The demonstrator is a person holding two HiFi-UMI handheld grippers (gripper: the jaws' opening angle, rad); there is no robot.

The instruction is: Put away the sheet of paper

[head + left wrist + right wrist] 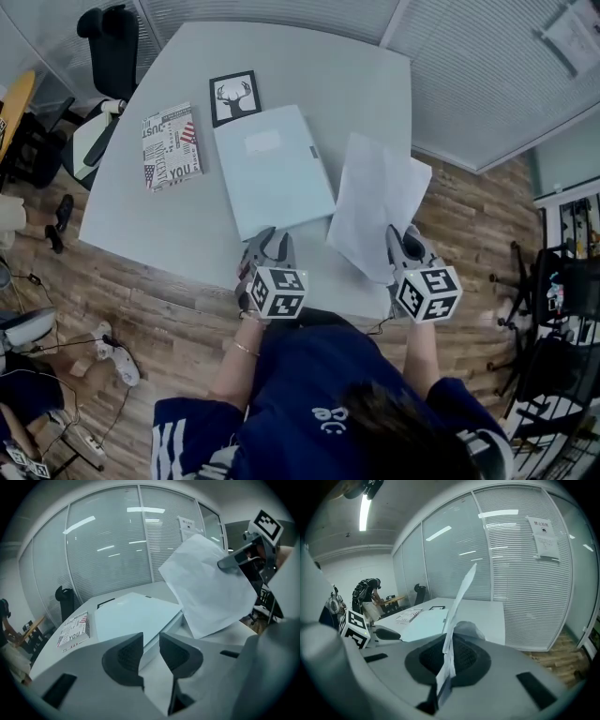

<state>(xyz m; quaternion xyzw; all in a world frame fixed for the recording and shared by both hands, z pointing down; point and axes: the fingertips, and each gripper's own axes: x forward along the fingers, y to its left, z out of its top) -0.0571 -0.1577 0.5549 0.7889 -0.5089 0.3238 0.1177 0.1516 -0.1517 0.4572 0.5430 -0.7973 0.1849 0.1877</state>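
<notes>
The white sheet of paper (370, 202) hangs lifted above the table's right side, and my right gripper (405, 246) is shut on its near edge. In the right gripper view the sheet (457, 606) stands edge-on, pinched between the pads at the gripper (447, 660). A pale blue folder (272, 169) lies closed on the table, left of the sheet. My left gripper (269, 246) sits at the folder's near corner, open, with nothing between its jaws. In the left gripper view the gripper (151, 651) points at the folder (131, 616), with the sheet (206, 588) raised to the right.
A book with a flag-print cover (171, 145) and a framed deer picture (234, 97) lie left of and behind the folder on the grey table (309, 66). A black office chair (111, 47) stands at the far left corner. Chairs and shelving (553, 309) crowd the right.
</notes>
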